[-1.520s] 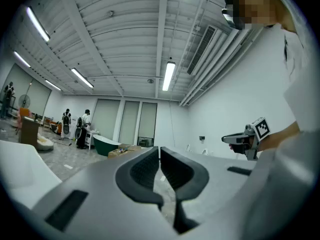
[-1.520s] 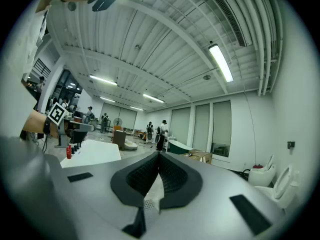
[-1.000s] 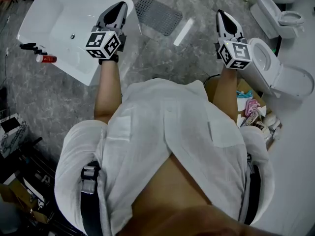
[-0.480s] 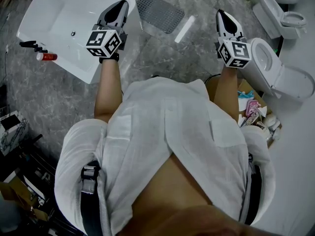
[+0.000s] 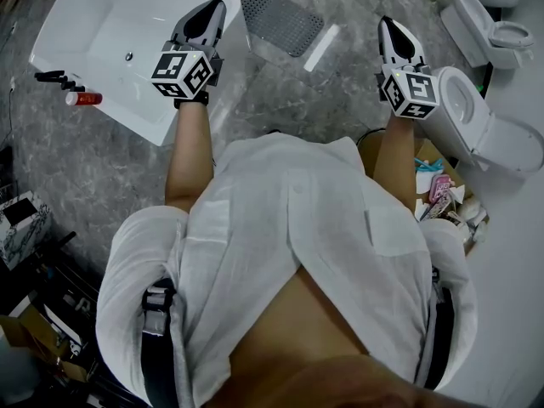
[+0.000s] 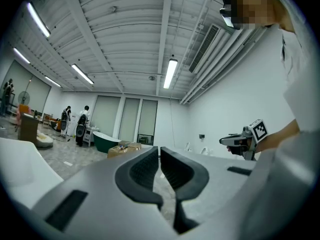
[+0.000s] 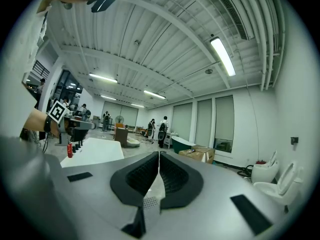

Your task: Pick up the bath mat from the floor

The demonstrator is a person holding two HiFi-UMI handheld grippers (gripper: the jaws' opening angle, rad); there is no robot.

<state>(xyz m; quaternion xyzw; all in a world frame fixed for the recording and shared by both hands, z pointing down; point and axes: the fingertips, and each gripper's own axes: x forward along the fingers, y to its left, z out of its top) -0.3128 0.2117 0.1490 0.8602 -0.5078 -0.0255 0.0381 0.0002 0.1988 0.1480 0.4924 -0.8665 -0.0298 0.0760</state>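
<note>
The bath mat [image 5: 280, 19] lies flat on the grey marbled floor [image 5: 255, 100], close to the far corner of the white bathtub [image 5: 51, 36], which is where someone would step out. It is dark and dotted with small holes. One short edge is next to a white strip [image 5: 321, 48] that also lies on the floor. Nothing is touching the mat, so the pick-up has not started.

The person stands well back from it with both arms held out in front. The left hand-held gripper [image 5: 214, 8] is over the tub's near rim and the right hand-held gripper [image 5: 388, 25] is beside a toilet [image 5: 476, 117], so the mat sits ahead of them and between them. Both point forward across the room, not down. Their own views take in ceiling lights and far walls, which fits a carrying pose more than a reaching one.

The left gripper's jaws are pressed together with nothing between them, and the right gripper's pads also meet, empty. To take an edge of the mat, one pair would probably have to spread and come down low to the floor.

A red bottle [image 5: 83, 99] stands on the tub's ledge, clear of the likely path to the mat.
</note>
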